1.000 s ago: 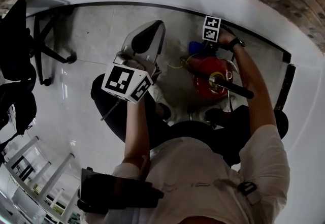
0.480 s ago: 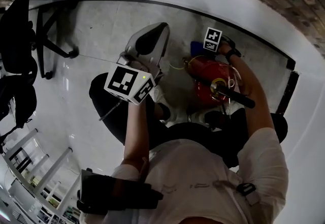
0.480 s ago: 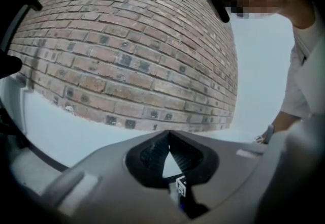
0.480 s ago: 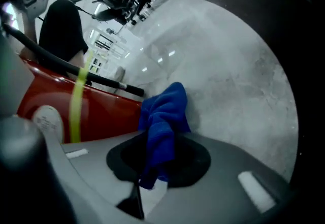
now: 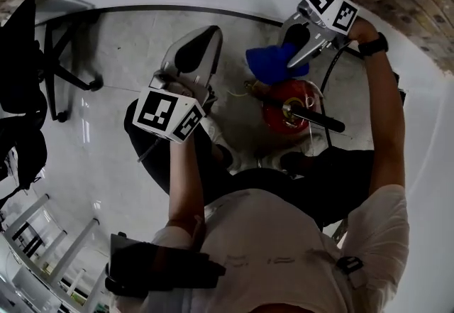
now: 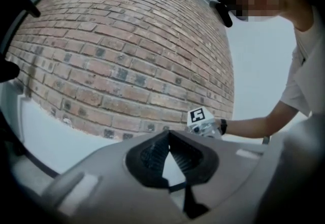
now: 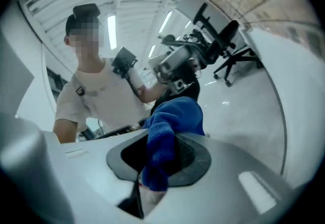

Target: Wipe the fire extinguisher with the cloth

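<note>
The red fire extinguisher point(image 5: 289, 107) stands on the pale floor in front of the person's feet, with its black hose point(image 5: 316, 119) lying across its top. In the head view my right gripper point(image 5: 292, 56) hangs above and just behind the extinguisher. It is shut on a blue cloth point(image 5: 272, 63), which is bunched between the jaws and clear of the extinguisher. In the right gripper view, the right gripper point(image 7: 165, 139) shows the cloth point(image 7: 170, 126) sticking out past the jaws. My left gripper point(image 5: 206, 38) is held up to the left of the extinguisher. In its own view the left gripper point(image 6: 168, 136) is shut on nothing and faces the wall.
A brick wall point(image 6: 101, 65) with a white lower band and black baseboard point(image 5: 177, 8) curves behind the extinguisher. Black office chairs point(image 5: 28, 56) stand at the left and pale shelving point(image 5: 42, 233) at the lower left. The person's legs and shoes point(image 5: 227, 155) are beside the extinguisher.
My right gripper has risen from behind the extinguisher, lifting the blue cloth clear of it. The left gripper has barely shifted.
</note>
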A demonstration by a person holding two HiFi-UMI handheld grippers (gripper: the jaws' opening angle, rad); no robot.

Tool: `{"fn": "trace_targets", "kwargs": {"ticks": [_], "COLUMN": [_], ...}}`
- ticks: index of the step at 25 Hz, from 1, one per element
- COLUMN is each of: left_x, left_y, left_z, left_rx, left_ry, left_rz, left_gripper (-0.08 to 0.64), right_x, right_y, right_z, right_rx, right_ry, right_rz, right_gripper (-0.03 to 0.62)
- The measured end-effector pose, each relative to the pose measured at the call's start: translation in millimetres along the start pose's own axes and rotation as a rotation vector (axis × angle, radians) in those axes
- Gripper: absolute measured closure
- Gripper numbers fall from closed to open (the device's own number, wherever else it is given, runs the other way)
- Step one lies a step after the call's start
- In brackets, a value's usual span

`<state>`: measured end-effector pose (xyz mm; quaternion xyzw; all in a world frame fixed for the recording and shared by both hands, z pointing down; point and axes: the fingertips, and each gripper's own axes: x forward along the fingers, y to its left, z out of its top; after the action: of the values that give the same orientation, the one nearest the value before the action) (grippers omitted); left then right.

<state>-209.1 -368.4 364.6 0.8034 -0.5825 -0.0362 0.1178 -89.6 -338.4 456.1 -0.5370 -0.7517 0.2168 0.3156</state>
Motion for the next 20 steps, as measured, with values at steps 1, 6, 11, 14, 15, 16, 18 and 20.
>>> {"fn": "trace_targets", "kwargs": {"ticks": [1,6,11,14,15,16,18,20], "left_x": [-2,-11,-14,-14,-14,-14,-14,-13], "left_y": [2,11,20,23,26,28,32,34], "left_z": [3,9,5,1,-1,-2,-6,-9], "left_rx": [0.011,0.015,0.016,0.015,0.014,0.014,0.009,0.004], "left_ry": [-0.006,-0.021,-0.026,-0.021,-0.021,-0.022,-0.018,-0.008], "left_rz": [0.013,0.048,0.090,0.098,0.103,0.110,0.122,0.122], "left_gripper": [0.558,0.557,0.557,0.558,0.557,0.557,0.557,0.557], "right_x": [2,32,55,64,69,76,99,120], "right_y": [17,44,11,-23,-41,-60,-96,-130], "right_z": [10,1,-12,-29,-48,-69,-109,-147], "right_rx": [-0.043,-0.088,-0.028,-0.047,-0.056,-0.060,-0.057,-0.051], "right_ry": [0.051,0.462,0.616,0.691,0.768,0.832,0.882,0.899], "right_rz": [0.037,0.130,0.170,0.148,0.133,0.128,0.131,0.110], "right_gripper": [0.511,0.509,0.508,0.511,0.515,0.517,0.522,0.523]}}
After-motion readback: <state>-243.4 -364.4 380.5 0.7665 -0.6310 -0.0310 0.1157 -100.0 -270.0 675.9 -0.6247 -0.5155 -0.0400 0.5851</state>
